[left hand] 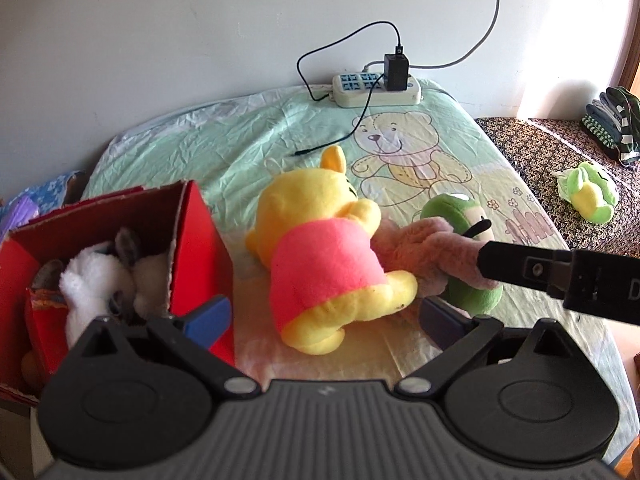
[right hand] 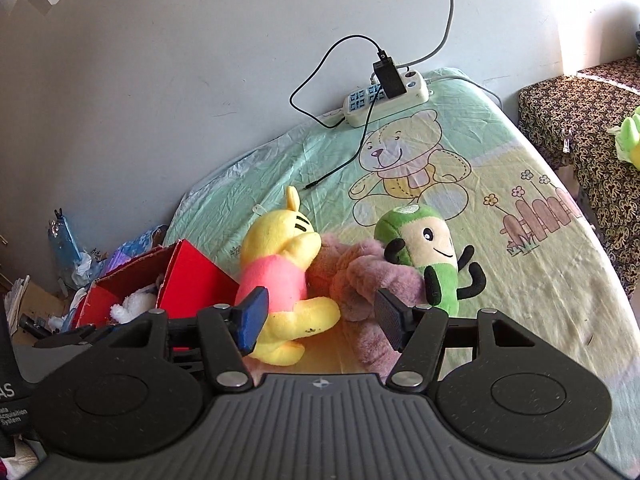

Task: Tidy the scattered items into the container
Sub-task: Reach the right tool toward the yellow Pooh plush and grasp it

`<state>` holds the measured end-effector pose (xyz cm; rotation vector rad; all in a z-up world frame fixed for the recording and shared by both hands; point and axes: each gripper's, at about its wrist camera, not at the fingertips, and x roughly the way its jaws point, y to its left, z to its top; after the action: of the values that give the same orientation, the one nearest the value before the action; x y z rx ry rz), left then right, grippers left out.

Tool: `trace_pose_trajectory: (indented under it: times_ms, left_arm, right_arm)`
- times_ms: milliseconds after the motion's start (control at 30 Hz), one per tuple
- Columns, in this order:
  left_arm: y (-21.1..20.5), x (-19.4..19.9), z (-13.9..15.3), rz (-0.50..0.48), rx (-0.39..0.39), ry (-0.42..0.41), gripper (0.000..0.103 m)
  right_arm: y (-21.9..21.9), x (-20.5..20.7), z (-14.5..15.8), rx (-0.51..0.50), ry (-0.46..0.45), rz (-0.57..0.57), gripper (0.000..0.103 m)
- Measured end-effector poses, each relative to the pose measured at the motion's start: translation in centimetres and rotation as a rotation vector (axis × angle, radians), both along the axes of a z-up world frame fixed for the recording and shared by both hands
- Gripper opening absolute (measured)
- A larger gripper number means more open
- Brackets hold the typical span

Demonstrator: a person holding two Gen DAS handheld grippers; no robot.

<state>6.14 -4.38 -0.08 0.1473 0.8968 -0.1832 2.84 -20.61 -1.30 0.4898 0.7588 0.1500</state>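
Yellow bear [right hand: 280,280] between the wide-open, empty right gripper [right hand: 320,320] fingers, seemingly untouched; left gripper [left hand: 324,320] likewise agape.

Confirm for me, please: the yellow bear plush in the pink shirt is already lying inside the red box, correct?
Not quite: the yellow bear plush lies on the bedsheet beside the red box, as the left wrist view shows. It does wear a pink shirt.
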Motion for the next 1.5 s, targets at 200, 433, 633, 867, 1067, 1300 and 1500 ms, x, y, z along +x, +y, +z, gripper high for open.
trace_pose_trajectory:
  times_ms: [200, 433, 633, 867, 1067, 1300, 1500]
  left_arm:
    - [-0.2, 1.1, -1.2, 0.003, 0.024, 0.028, 0.099]
    - [-0.4, 2.6, -1.1, 0.002, 0.024, 0.053, 0.099]
    - [0.2, 3.7, -2.5, 0.020, 0.015, 0.098, 0.099]
    - [0.9, 3.1, -4.6, 0.012, 0.008, 0.130, 0.099]
    - [0.4, 3.6, -4.8, -0.033, 0.020, 0.091, 0.099]
    - [-0.4, 5.1, -6.5, -0.060, -0.013, 0.140, 0.100]
    - [-0.3, 5.2, -7.7, -0.059, -0.008, 0.150, 0.100]
  right_arm:
    - [0.2, 2.2, 0.0, 0.038, 0.018, 0.055, 0.055]
    - [0.7, 7.5, 4.5, -0.024, 0.043, 0.166, 0.052]
    - [1.1, 9.9, 3.7, -0.095, 0.128, 0.213, 0.053]
    - [1.5, 11.2, -0.2, 0.052, 0.240, 0.206, 0.053]
    - [0.2, 12.4, -0.7, 0.112, 0.222, 0.143, 0.053]
    - [-0.3, 13.1, -2.6, 0.174, 0.260, 0.169, 0.057]
    - [3.7, 13.7, -4.3, 0.114, 0.287, 0.272, 0.057]
